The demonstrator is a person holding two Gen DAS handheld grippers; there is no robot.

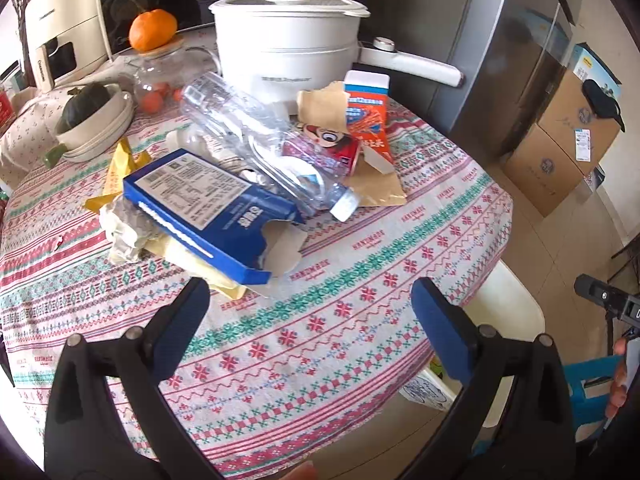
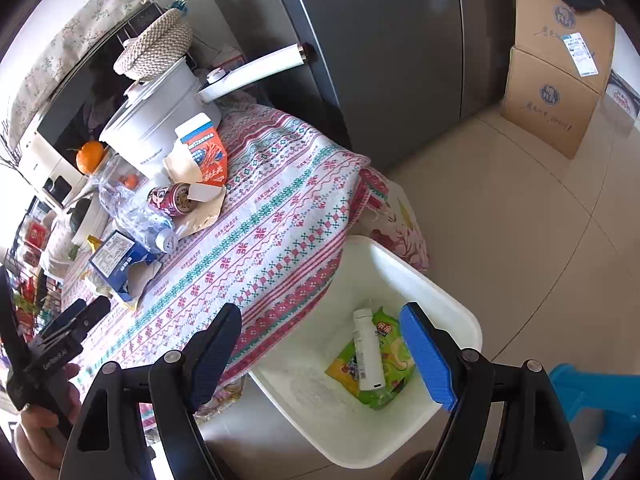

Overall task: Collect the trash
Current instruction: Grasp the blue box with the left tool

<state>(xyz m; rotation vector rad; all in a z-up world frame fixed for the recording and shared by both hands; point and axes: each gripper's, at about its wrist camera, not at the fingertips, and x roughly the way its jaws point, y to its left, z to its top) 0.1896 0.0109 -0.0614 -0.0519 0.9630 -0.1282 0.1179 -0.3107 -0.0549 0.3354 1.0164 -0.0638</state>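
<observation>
Trash lies piled on the patterned tablecloth (image 1: 320, 320): a torn blue carton (image 1: 208, 208), a crushed clear plastic bottle (image 1: 256, 136), a red drink can (image 1: 324, 148), an orange carton (image 1: 366, 116), brown paper (image 1: 320, 108) and crumpled wrappers (image 1: 124, 228). My left gripper (image 1: 308, 304) hovers open over bare cloth just in front of the blue carton, nothing between its fingers. My right gripper (image 2: 320, 344) stands open above the white bin (image 2: 460, 312) beside the table. In the bin lie a white bottle (image 2: 368, 352) and a green snack bag (image 2: 380, 384). The left gripper (image 2: 76, 320) also shows at the left edge of the right wrist view.
A white electric pot (image 1: 288, 40) with a long handle, a glass jar topped by an orange (image 1: 152, 30) and a cream bowl (image 1: 96, 120) stand at the back. A grey fridge (image 2: 380, 40), cardboard boxes (image 2: 556, 80) and a blue stool (image 2: 600, 412) flank the tiled floor.
</observation>
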